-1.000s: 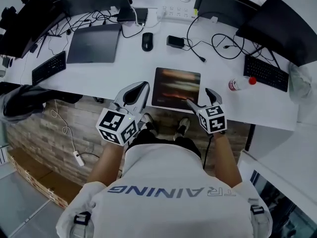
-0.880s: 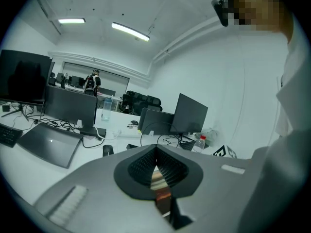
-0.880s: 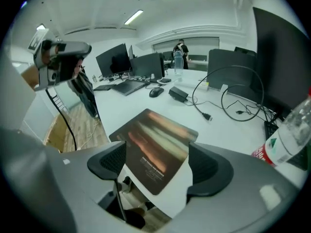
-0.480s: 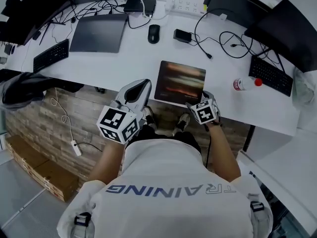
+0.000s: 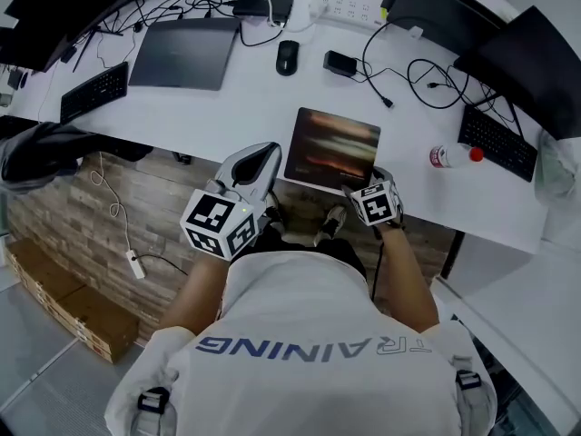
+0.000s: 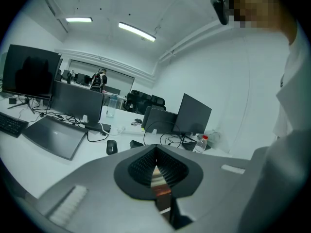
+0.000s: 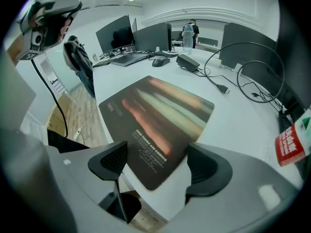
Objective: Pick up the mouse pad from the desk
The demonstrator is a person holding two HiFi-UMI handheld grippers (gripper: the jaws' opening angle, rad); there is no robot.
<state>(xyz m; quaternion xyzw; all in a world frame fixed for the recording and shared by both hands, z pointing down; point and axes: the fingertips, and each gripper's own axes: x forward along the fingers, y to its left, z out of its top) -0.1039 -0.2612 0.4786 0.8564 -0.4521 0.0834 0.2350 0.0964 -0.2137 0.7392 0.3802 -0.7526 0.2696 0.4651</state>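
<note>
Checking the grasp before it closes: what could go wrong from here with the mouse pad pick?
1. The right hand-held gripper is open, with only the near corner of the mouse pad between its jaws. A corner grip on a thin pad may slip or droop.
2. The pad lies flat on the desk, so closing could buckle the corner rather than pinch it.
3. The bottle lies on its side to the pad's right. A swinging pad might knock it.

Smooth, matt white desk (image 5: 245,107). The mouse pad (image 5: 332,149) has a smooth printed face with a faint sheen. The right gripper (image 7: 158,164) is matt grey plastic, its jaws lined with ribbed black pads.
</note>
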